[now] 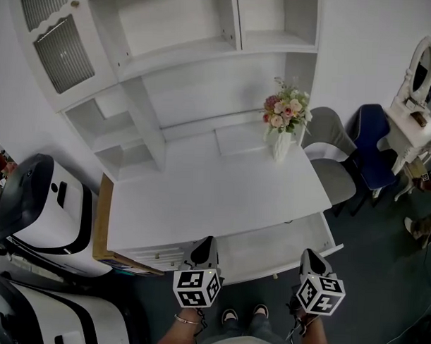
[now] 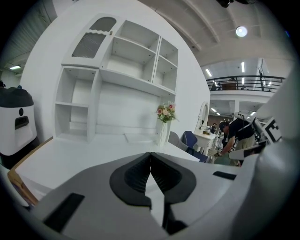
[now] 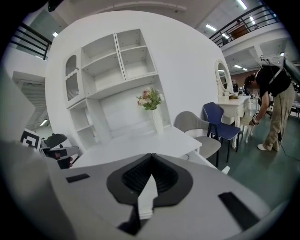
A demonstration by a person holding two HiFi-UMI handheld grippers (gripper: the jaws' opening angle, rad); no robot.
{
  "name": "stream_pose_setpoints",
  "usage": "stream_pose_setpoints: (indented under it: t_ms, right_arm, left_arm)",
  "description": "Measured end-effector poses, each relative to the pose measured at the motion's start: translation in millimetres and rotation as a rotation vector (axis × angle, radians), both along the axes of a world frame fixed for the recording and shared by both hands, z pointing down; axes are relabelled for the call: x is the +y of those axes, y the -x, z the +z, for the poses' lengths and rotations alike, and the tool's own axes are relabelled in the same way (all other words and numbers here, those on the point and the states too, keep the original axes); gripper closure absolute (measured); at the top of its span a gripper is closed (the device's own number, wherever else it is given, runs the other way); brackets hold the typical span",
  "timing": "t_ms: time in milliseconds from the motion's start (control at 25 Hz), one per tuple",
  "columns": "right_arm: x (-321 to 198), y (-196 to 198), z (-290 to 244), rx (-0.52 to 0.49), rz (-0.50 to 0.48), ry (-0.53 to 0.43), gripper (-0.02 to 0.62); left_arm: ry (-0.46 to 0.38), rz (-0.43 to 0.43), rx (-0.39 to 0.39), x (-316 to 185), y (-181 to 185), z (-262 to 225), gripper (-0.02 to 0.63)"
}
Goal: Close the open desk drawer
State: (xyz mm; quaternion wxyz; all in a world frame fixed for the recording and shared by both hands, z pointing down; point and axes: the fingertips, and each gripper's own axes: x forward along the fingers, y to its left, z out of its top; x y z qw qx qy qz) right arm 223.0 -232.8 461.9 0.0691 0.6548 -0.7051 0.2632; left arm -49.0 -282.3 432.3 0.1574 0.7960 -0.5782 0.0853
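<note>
**Drawer stands open, both grippers closed at its front**

The white bench (image 1: pixel 201 192) carries a shelf unit (image 1: pixel 170 53) along its back and a vase of flowers (image 1: pixel 283 131) near its right rear corner. Under the bench's front edge, on the right half, the drawer (image 1: pixel 276 249) is pulled out, its white inside facing up.

The left gripper (image 1: pixel 206 245) hovers by the drawer's left end, close to the bench's front edge. Its jaws are pressed together at the tips with nothing between them. The right gripper (image 1: pixel 308 256) is near the drawer's right front corner, its jaws likewise closed and empty. Whether either gripper touches the drawer cannot be told.

A grey chair (image 1: pixel 330 165) and a blue chair (image 1: pixel 371 148) stand to the bench's right.
</note>
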Motion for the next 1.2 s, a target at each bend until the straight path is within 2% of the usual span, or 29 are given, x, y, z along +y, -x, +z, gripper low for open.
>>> stream_pose_setpoints:
  t_ms: [480,720,1000,1200]
  right_arm:
    - [46,17,73,-0.002,0.017,0.139,0.588]
    - [67,27,108,-0.021,0.016,0.194,0.588]
    - [74,35,134,-0.01,0.0,0.227,0.588]
    - [69,43,148,0.029,-0.03,0.201,0.588]
  left_arm:
    - [0.154,-0.002,-0.028,54,16,72,0.586]
    - [0.201,-0.016,-0.038,74,29,98,0.586]
    - [0.219,-0.02,-0.053,87,33,108,0.587]
    - [0.216,-0.034,-0.064,89,40,108,0.586]
